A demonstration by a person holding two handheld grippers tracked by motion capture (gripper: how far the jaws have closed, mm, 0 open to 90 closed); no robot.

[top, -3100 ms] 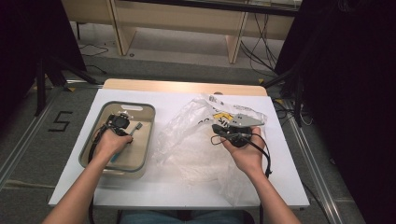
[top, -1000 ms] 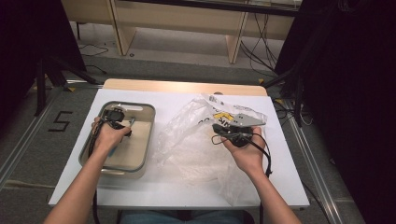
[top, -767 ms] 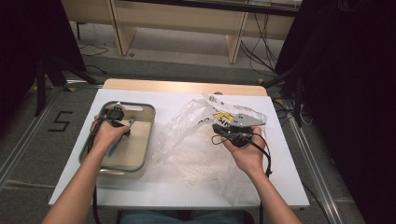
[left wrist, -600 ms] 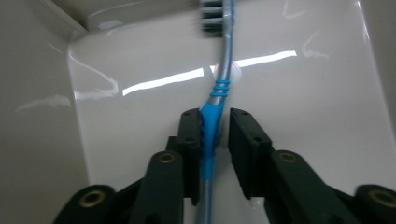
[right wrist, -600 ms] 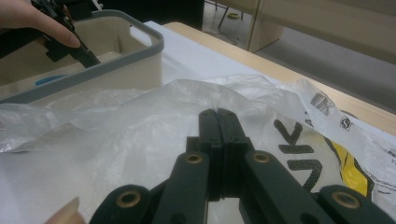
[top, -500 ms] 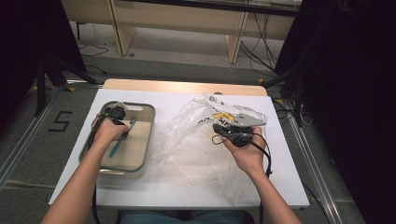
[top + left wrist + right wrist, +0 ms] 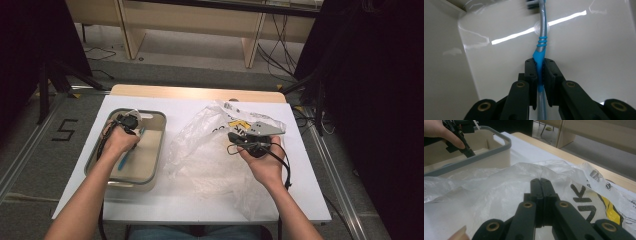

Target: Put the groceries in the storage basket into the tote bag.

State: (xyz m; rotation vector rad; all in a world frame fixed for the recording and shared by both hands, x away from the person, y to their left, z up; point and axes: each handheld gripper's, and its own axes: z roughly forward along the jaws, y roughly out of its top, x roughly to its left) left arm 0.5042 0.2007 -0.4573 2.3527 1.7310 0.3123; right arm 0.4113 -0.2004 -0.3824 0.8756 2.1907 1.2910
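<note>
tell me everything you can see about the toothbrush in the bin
The toothbrush has a slim grey, slightly curved handle with a bright blue grip section and thin blue rings above it; its dark head is blurred at the top of the left gripper view. It lies inside the beige bin, over its glossy floor. The left gripper has just been closing and its pads now clamp the blue grip section from both sides.
</note>
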